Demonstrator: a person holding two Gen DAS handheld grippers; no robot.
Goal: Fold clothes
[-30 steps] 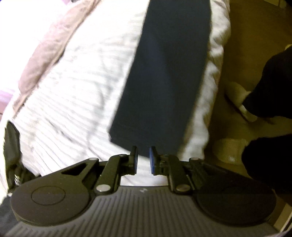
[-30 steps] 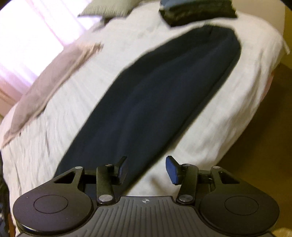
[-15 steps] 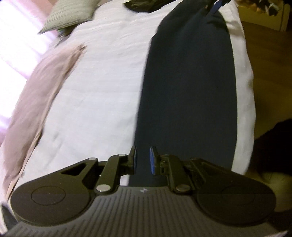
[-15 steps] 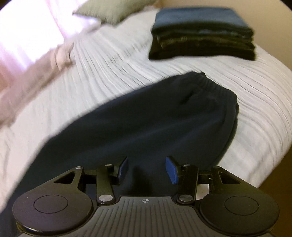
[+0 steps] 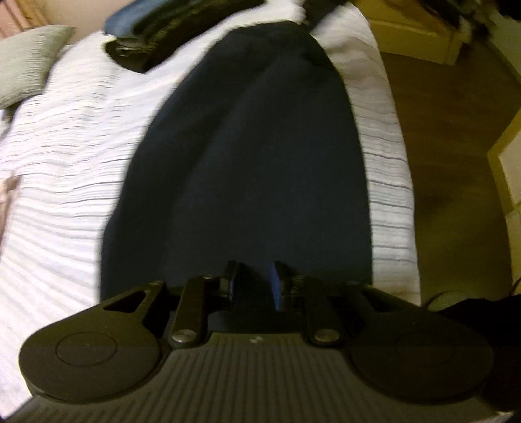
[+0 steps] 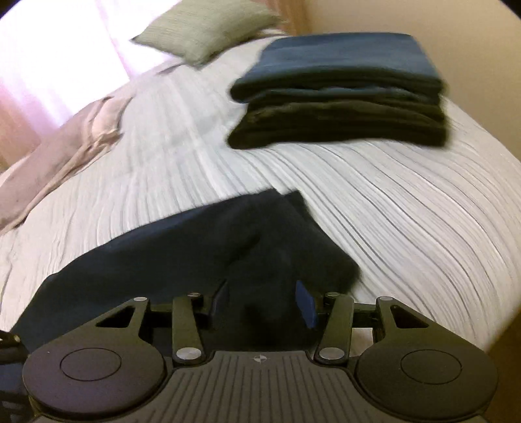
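Folding partly done: stack of folded clothes sat finished; navy trousers lay long, unfolded. Left gripper narrowly parted after just opening slightly, right gripper half-open, both empty.

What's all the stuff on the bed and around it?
trousers: one, dark navy, lying long near the bed's edge
folded pile: one, dark blue and black, beyond the trousers
cushion: one, grey-green, far corner
beige cloth: one, along the far side
bedspread: one, white, ribbed
floor: brown, beside the bed
left gripper: one, black, jaws narrowly apart over the trousers
right gripper: one, black, open over the trousers' end
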